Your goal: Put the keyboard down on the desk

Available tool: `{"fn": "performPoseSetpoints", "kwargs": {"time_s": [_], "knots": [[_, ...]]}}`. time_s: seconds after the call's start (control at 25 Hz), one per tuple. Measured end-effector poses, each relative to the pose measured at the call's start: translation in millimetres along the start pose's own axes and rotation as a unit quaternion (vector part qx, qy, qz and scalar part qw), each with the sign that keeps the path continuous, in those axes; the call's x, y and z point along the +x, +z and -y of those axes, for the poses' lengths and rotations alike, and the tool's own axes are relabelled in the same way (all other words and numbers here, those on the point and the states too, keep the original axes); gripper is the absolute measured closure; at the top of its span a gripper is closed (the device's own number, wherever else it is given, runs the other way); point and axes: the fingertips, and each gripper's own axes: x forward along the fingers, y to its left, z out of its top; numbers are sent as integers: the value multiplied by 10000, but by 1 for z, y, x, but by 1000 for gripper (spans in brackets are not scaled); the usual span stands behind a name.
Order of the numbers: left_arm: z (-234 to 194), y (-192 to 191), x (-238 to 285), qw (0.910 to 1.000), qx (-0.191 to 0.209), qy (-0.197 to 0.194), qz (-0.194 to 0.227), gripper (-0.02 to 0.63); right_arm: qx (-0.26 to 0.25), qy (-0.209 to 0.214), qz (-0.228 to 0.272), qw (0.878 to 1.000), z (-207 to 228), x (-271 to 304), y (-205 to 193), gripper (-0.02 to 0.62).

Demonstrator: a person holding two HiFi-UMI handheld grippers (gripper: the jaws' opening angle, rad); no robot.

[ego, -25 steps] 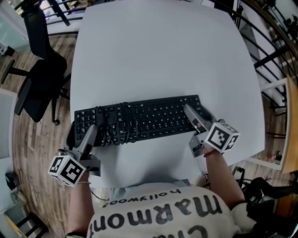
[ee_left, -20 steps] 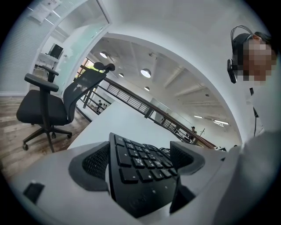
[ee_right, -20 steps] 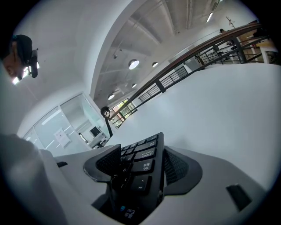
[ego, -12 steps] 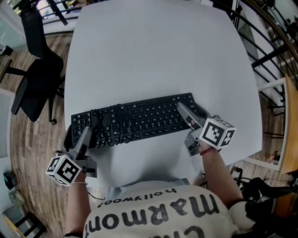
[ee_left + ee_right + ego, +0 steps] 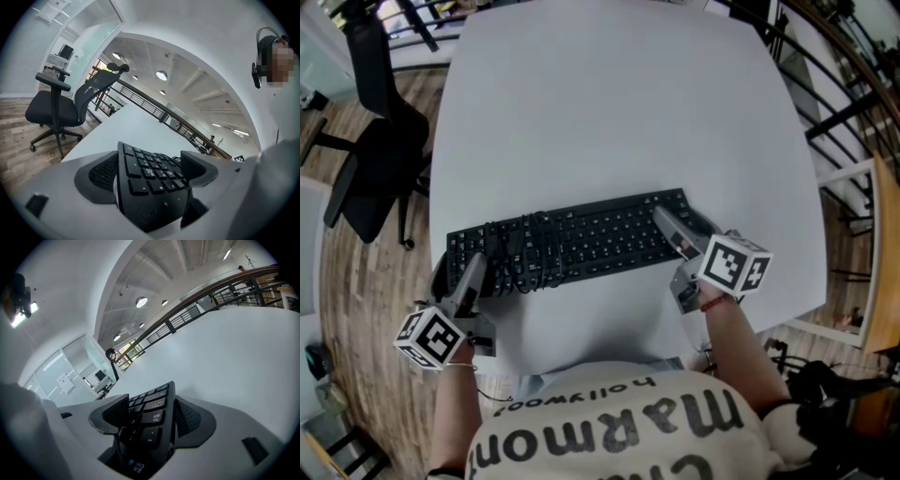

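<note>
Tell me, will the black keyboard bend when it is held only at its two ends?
Probably not: the keyboard looks straight between the left gripper and right gripper, so likely stiff. Its coiled cable looks loose and may slide off.

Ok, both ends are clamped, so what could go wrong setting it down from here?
The left gripper and right gripper each pinch only one end of the keyboard; opening one first could let that end drop or twist. The coiled cable lies bundled on the keys by the left gripper and might slide off or snag as it backs away.
</note>
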Motion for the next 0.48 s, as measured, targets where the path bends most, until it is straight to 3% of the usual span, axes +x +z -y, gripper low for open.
{"fn": "performPoseSetpoints", "kwargs": {"time_s": [0.48], "knots": [[-5, -9, -1, 9998, -56, 163, -140, 187, -90, -48, -138, 9999, -1, 3, 0, 293]]}}
